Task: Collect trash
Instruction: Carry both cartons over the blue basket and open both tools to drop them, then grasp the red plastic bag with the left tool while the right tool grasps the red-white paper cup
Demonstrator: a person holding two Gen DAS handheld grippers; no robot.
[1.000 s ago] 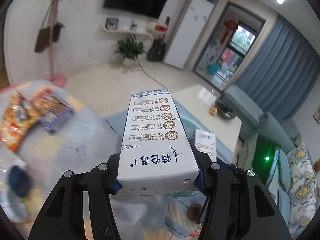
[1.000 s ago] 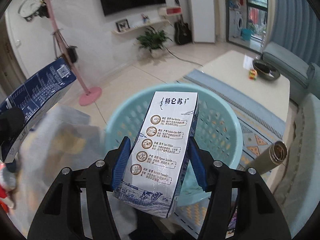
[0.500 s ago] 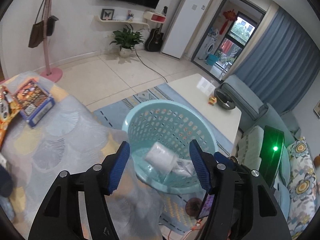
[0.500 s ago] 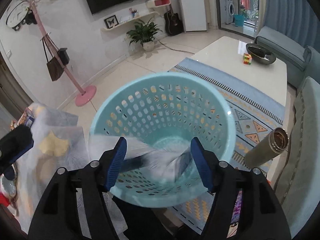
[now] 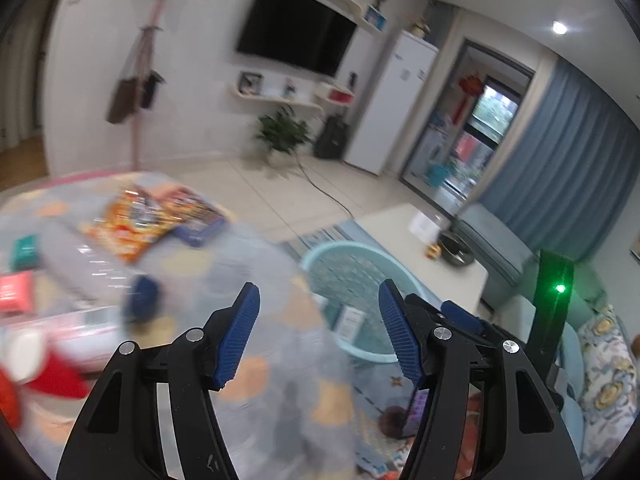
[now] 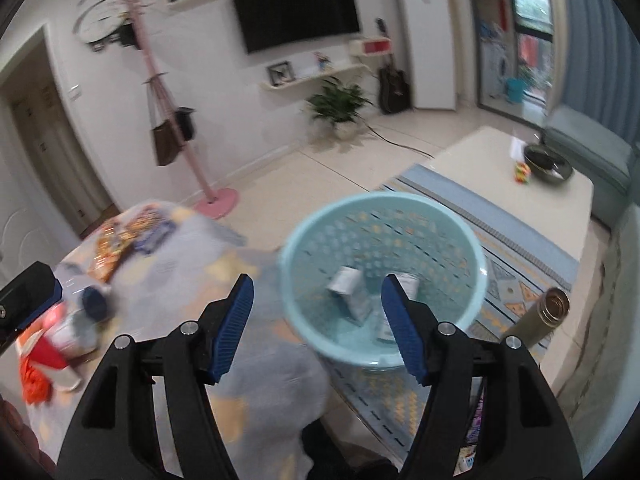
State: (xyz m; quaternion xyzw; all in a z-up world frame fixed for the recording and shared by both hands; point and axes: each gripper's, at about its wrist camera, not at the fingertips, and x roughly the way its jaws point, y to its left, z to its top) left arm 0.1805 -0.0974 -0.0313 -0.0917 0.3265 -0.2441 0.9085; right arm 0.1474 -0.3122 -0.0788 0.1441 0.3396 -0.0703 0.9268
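A light blue basket (image 6: 384,216) stands on the floor beside the table, with milk cartons (image 6: 350,294) lying inside. It also shows in the left wrist view (image 5: 348,260). My left gripper (image 5: 320,336) is open and empty above the table edge. My right gripper (image 6: 318,326) is open and empty, above the near rim of the basket. On the cloth-covered table (image 5: 240,280) lie an orange snack bag (image 5: 132,220), a blue packet (image 5: 196,220), a dark blue cap (image 5: 142,300) and red wrappers (image 5: 16,292). The left view is blurred.
A white coffee table (image 6: 520,184) with a dark bowl (image 6: 548,164) stands beyond the basket on a patterned rug. A metal flask (image 6: 540,316) lies at the right. A pink coat stand (image 6: 192,152) is at the back left. A sofa (image 5: 600,360) is at the right.
Both grippers let go of their milk cartons, which dropped into the basket. Both grippers have since swung left towards the table, open and empty.
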